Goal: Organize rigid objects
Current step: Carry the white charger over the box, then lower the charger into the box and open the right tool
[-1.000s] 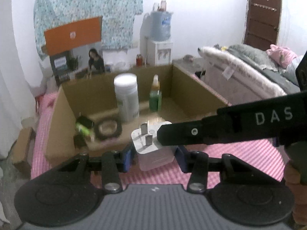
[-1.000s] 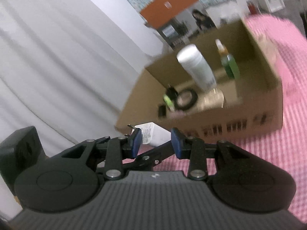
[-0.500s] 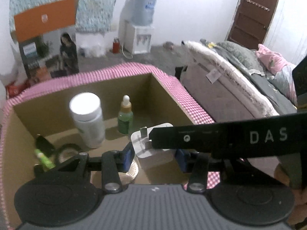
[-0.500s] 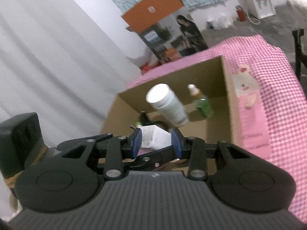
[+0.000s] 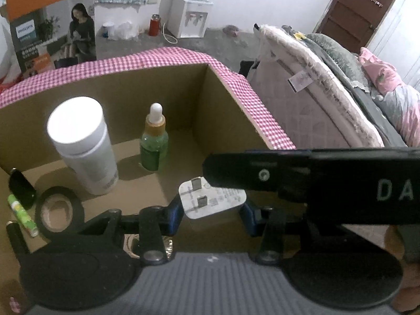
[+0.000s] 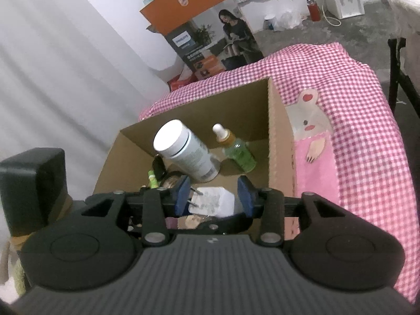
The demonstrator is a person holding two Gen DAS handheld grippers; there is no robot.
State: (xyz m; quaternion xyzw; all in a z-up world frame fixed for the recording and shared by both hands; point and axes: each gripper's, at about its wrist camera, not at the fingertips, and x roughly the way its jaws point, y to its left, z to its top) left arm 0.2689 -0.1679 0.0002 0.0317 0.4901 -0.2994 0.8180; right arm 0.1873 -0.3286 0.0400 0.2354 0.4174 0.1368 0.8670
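A white plug adapter (image 5: 213, 199) with two metal prongs sits between the blue pads of my left gripper (image 5: 211, 211), over the open cardboard box (image 5: 231, 97). The left jaws look spread, with a gap on the right side of the adapter. The adapter also shows in the right wrist view (image 6: 213, 201), between the wide-open pads of my right gripper (image 6: 214, 195), touching neither clearly. The right gripper's black finger (image 5: 302, 181) crosses the left view just above the adapter. In the box stand a white bottle (image 5: 82, 141) and a green dropper bottle (image 5: 154, 141).
A black tape roll (image 5: 56, 211), a green lip balm (image 5: 22, 215) and small black items (image 5: 21, 187) lie at the box's left. The box sits on a pink checked cloth (image 6: 354, 110). A bed (image 5: 341, 84) is to the right, a printed carton (image 6: 210, 31) behind.
Both grippers moved forward from in front of the box to over its inside, carrying the adapter. Both grippers' jaws now stand wider around the adapter than before.
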